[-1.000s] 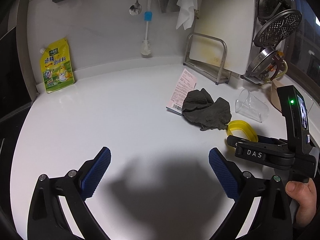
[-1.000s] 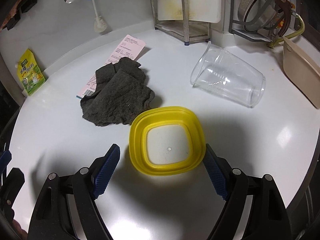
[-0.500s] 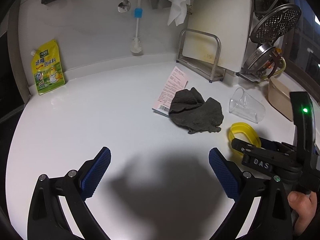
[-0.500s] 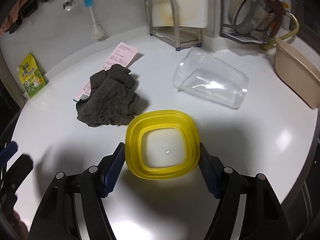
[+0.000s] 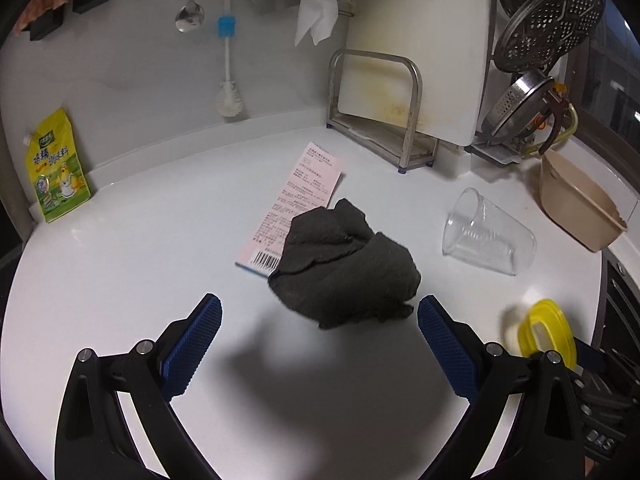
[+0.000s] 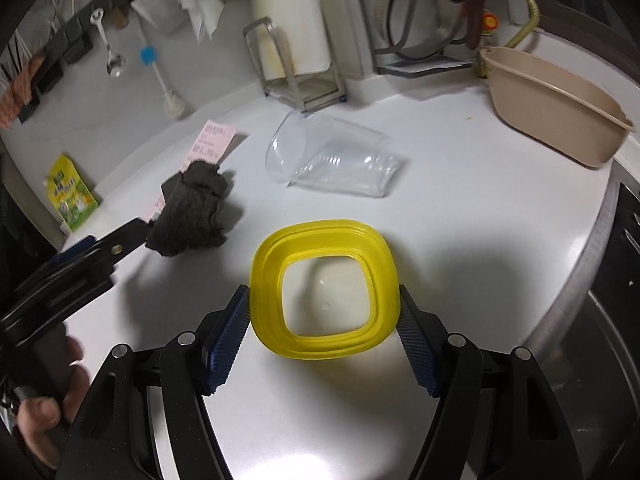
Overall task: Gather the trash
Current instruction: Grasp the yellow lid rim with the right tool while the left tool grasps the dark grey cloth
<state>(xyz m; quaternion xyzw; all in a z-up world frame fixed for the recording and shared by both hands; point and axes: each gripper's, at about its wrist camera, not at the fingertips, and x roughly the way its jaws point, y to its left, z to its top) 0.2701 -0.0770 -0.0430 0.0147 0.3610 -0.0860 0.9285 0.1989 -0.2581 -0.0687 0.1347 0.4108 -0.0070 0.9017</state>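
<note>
While your right tool [image 6: 324,320] clamps the yellow lid [image 6: 324,290] over the worktop [image 6: 460,208] (jaws just closed in), your left tool [image 5: 320,340] gapes before the rag [image 5: 348,272].

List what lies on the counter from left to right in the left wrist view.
Yellow seasoning pouch → pink printed receipt → dark grey crumpled cloth → clear plastic cup on its side → yellow square plastic ring → beige plastic tub.

Home kitchen, hanging ladle [image 5: 189,19], strainers [image 5: 550,24], white counter [image 5: 140,248]
</note>
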